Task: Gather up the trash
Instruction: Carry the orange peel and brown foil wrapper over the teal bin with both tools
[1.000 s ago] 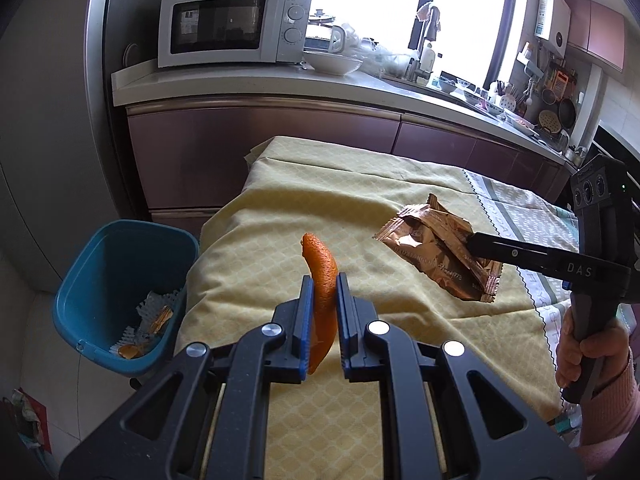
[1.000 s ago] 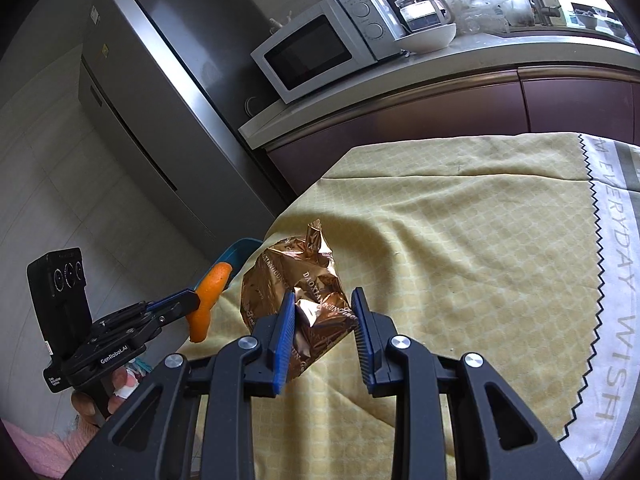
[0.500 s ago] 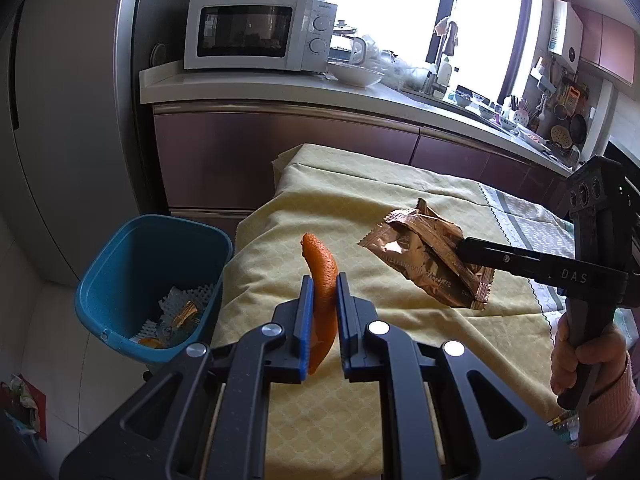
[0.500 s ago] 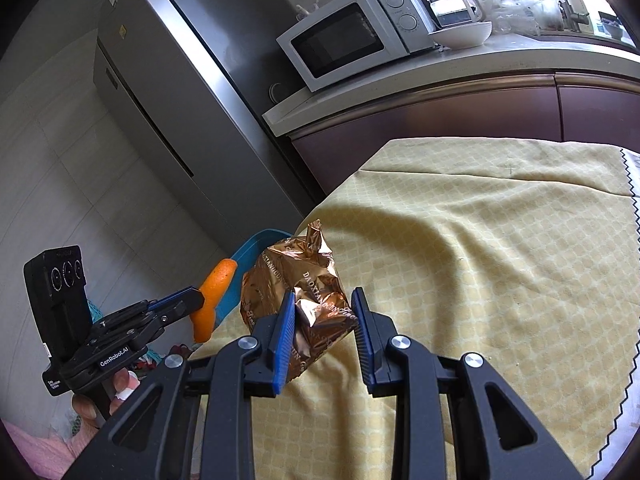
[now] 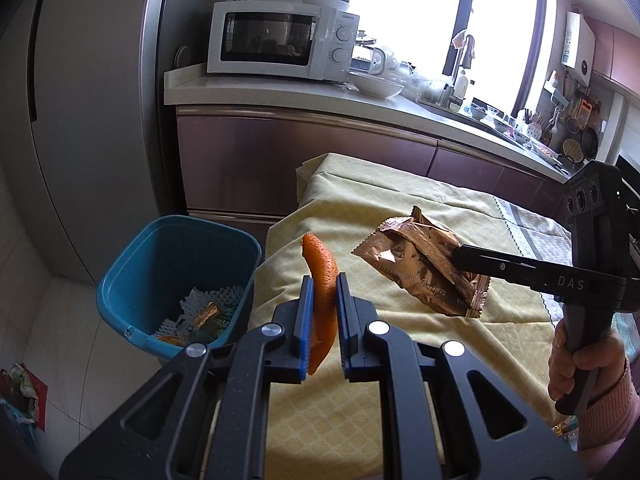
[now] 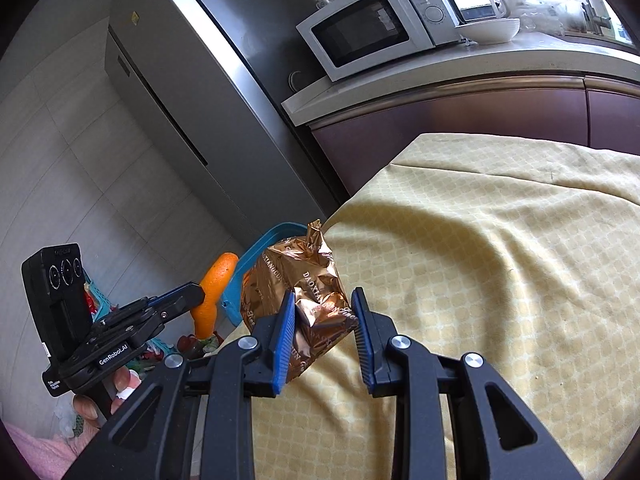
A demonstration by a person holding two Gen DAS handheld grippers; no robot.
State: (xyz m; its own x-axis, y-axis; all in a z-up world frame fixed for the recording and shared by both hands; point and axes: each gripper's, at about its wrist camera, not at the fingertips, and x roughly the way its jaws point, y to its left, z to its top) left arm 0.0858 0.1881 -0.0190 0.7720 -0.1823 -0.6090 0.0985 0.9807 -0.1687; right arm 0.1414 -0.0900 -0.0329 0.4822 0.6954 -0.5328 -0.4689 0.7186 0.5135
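My left gripper (image 5: 322, 300) is shut on a curved orange peel (image 5: 320, 276), held in the air above the left edge of the yellow-clothed table (image 5: 360, 408). My right gripper (image 6: 322, 316) is shut on a crumpled copper snack wrapper (image 6: 298, 276), also held above the cloth; the wrapper shows in the left wrist view (image 5: 420, 260) too. A blue trash bin (image 5: 132, 268) stands on the floor left of the table, with paper and wrappers inside. In the right wrist view the left gripper (image 6: 196, 294) with the peel (image 6: 214, 284) is in front of the bin's rim (image 6: 272, 234).
A grey fridge (image 6: 168, 92) stands behind the bin. A kitchen counter (image 5: 280, 96) with a white microwave (image 5: 276, 44), a bowl and dishes runs behind the table. A small basket of items (image 6: 96, 300) sits on the floor at left.
Both grippers have moved left toward the bin, carrying the peel and the wrapper. The bin now appears larger and closer to the peel. Both grips are unchanged.
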